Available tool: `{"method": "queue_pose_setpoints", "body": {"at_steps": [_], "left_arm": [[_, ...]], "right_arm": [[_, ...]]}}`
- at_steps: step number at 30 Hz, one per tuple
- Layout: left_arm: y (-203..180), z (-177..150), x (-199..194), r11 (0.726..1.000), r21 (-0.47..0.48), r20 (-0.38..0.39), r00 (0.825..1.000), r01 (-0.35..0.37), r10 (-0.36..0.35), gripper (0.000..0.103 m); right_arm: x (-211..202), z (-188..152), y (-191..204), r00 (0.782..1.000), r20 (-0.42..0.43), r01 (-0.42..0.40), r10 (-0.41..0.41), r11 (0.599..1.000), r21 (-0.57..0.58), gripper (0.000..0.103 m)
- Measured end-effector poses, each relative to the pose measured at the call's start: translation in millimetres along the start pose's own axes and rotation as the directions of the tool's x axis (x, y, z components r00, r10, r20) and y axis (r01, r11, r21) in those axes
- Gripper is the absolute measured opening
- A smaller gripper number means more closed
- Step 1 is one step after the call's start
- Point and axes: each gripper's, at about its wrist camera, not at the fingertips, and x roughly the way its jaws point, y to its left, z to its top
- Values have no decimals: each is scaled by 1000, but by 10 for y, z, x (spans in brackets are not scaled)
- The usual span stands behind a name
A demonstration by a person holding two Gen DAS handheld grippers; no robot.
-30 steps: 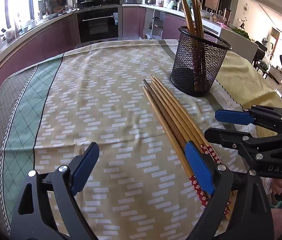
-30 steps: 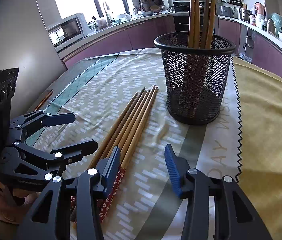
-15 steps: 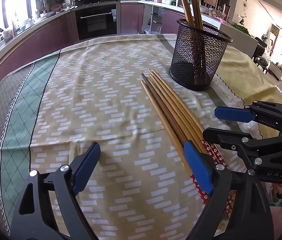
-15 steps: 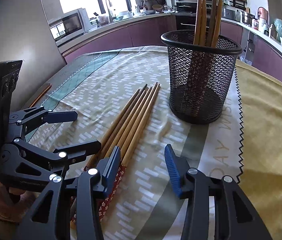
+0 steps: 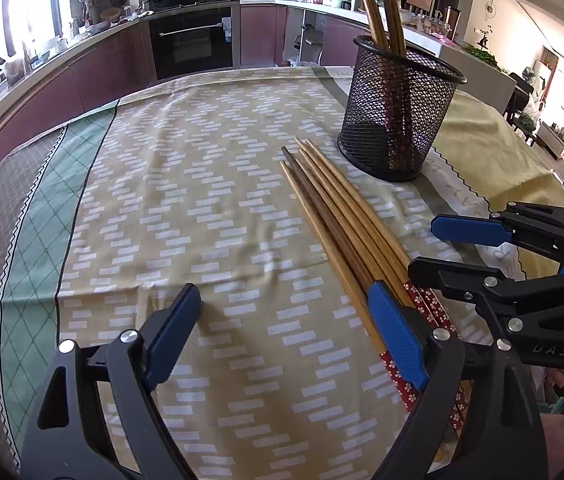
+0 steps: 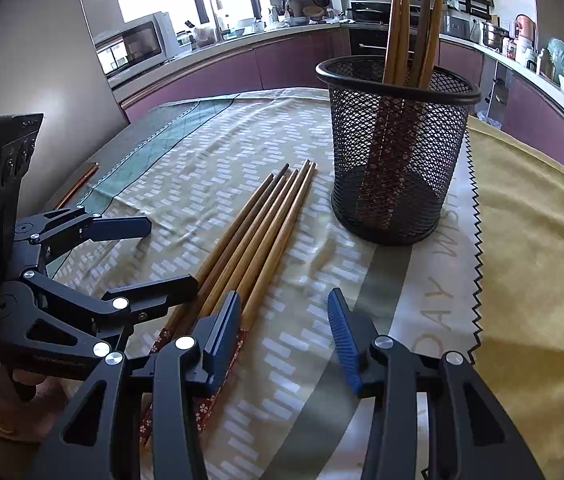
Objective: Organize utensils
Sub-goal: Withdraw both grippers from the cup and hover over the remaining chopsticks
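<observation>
Smooth wooden chopsticks (image 5: 346, 216) – matt black wire-mesh holder (image 5: 398, 112) – on printed cloth (image 5: 202, 200).

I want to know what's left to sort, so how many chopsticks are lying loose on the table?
6, side by side in one bundle on the tablecloth, just left of the mesh holder in the right wrist view. Gripper fingers cover their patterned ends, so another could be hidden.

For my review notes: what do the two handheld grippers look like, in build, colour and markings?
Both match. The left gripper and right gripper have matte black skeletal linkage arms with triangular cut-outs and silver pivot screws, ending in flat blue pads, ribbed on the right one. Pale "DAS" lettering marks the right gripper's body. No cables or sleeves are visible.
</observation>
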Motion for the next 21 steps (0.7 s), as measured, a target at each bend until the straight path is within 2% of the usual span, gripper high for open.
{"method": "queue_pose_setpoints", "body": {"at_steps": [4, 13, 21], "left_arm": [[-3, 6, 14, 1000, 7, -4, 1000, -19, 19, 78], [4, 23, 32, 999, 4, -9, 999, -33, 33, 72], [30, 63, 46, 999, -1, -8, 999, -40, 40, 66]], "right_arm": [[-9, 1, -1, 1000, -7, 17, -17, 1000, -5, 42], [21, 20, 23, 999, -17, 46, -47, 998, -32, 41], [68, 94, 16, 999, -16, 50, -51, 998, -34, 34]]}}
